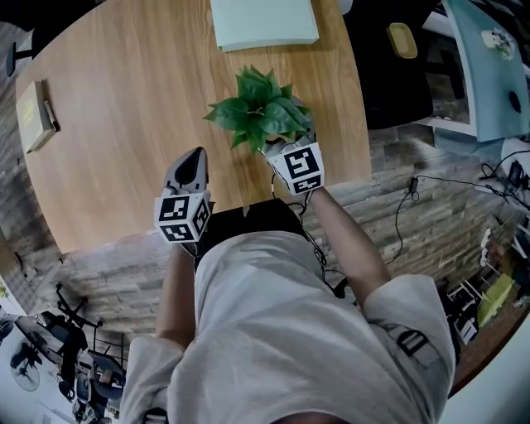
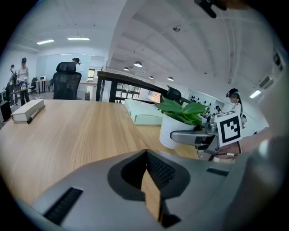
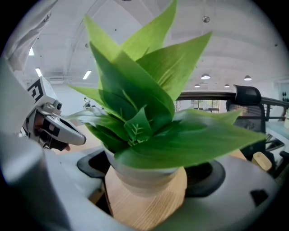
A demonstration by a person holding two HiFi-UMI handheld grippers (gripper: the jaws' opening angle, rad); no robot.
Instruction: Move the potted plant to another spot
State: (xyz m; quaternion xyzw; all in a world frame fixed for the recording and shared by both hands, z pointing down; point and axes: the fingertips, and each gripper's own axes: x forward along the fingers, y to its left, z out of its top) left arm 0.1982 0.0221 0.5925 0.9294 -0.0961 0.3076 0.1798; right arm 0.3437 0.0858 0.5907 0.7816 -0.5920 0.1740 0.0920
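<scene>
A potted plant (image 1: 263, 112) with broad green leaves in a white pot (image 2: 174, 131) stands near the front right edge of the round wooden table (image 1: 124, 124). My right gripper (image 1: 279, 142) reaches in from the near side, its jaws closed against both sides of the pot (image 3: 144, 178). One of its fingers (image 2: 192, 135) lies across the pot's side. My left gripper (image 1: 192, 159) hovers over bare table to the plant's left, shut with nothing in it (image 2: 151, 198). Leaves hide the pot in the head view.
A pale green box (image 1: 263, 23) lies at the table's far side behind the plant. A book with a pen (image 1: 35, 116) sits at the far left. The table's front edge (image 1: 348, 184) is close to the pot. Cables (image 1: 431, 190) trail on the floor.
</scene>
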